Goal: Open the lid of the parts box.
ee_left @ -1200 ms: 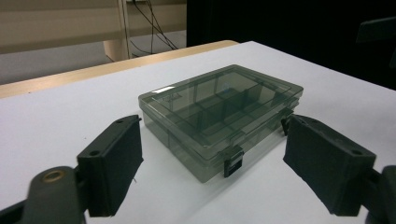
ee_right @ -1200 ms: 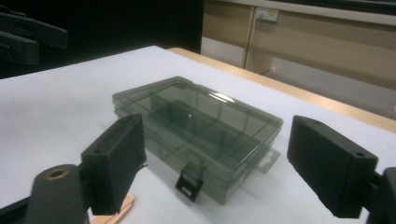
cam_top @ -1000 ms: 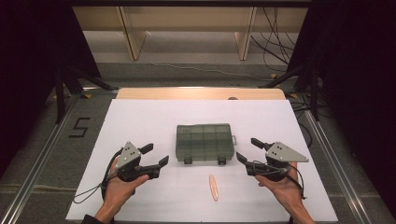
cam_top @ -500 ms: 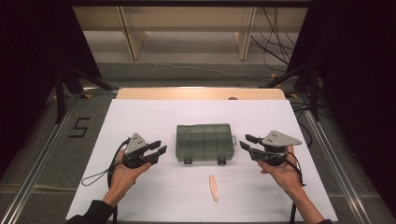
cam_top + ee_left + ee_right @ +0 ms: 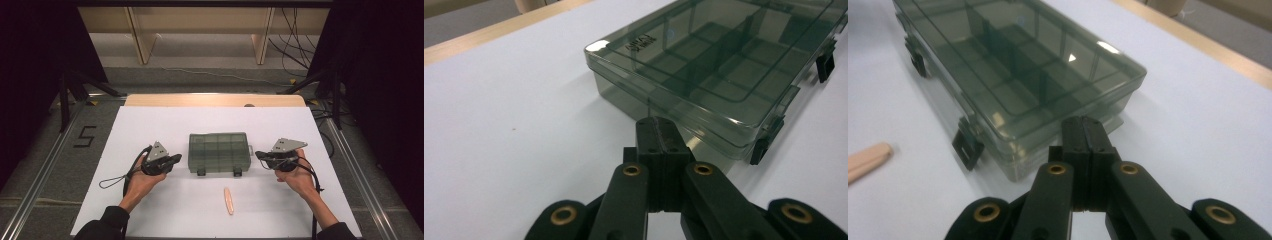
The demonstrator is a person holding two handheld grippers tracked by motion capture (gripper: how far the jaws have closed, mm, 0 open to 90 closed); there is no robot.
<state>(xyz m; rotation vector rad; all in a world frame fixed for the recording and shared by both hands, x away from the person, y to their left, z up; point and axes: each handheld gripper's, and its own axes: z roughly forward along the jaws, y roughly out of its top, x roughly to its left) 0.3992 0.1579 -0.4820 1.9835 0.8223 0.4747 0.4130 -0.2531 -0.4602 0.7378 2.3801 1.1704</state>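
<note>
1. My left hand-held gripper sits low over the white tabletop, just beside the left end of the box. Its jaws have just been closing and now meet pad to pad with nothing between them.
2. In the left gripper view, the closed tips point at the box's near corner wall, very close to it; I cannot tell whether they touch.
3. My right hand-held gripper mirrors it at the right end of the box. Its jaws have also just been closing and are pressed together, empty.
4. In the right gripper view, the shut tips aim at the box's corner, just short of it.
5. Both forearms come in from the near edge, angled outward, each hand wrapped under its gripper body, with the tips turned inward toward the box.
6. The box is smoky, see-through, lid down, with two dark latches on its near side. It lies flat mid-tabletop between my two grippers.
7. A pale stick lies nearer me, apart from the box.
</note>
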